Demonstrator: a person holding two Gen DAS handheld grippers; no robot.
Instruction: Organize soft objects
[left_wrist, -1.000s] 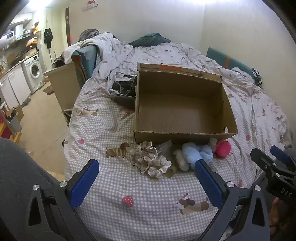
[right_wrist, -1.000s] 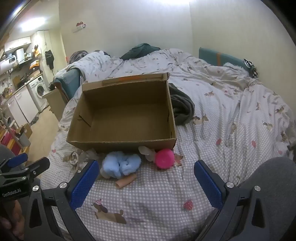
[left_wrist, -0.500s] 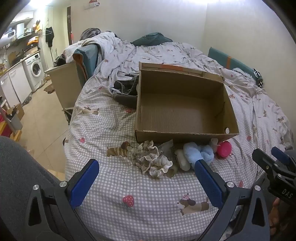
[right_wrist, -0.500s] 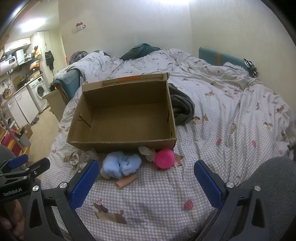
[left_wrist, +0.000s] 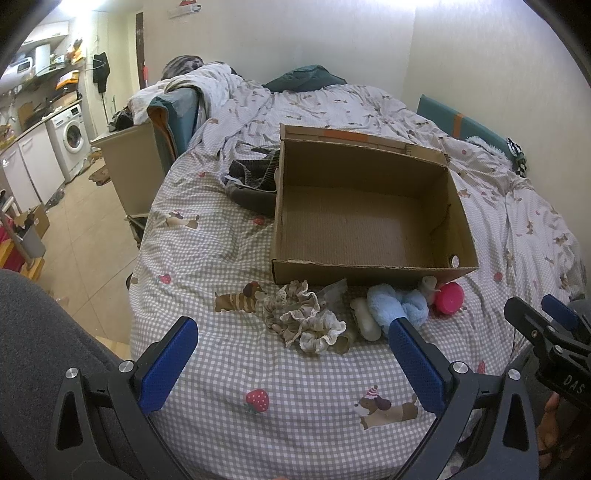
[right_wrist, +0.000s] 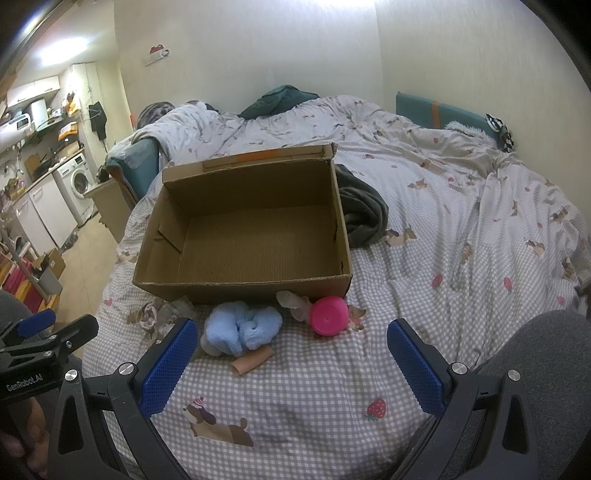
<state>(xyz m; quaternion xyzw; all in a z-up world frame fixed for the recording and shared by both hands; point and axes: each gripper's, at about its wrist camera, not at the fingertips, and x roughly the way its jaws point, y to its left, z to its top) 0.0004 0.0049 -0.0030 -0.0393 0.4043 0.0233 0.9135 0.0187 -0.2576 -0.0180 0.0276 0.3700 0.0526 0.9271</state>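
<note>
1. Left wrist view: you are holding both hand-held grippers, left (left_wrist: 291, 354) and right (right_wrist: 288, 354), wide and empty, hovering short of the fluffy light-blue plush toy (right_wrist: 242, 328).
2. Next, you are likely lifting it into the empty brown cardboard box (right_wrist: 258, 236) just behind it on the bed (right_wrist: 443, 258).

Blue plush (right_wrist: 242, 328) lies before empty cardboard box (right_wrist: 243, 284).

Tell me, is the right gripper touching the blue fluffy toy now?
Apart. The right wrist view shows the right gripper open, with checked bedsheet between its fingers, and the blue fluffy toy lying further ahead near the cardboard box.
</note>
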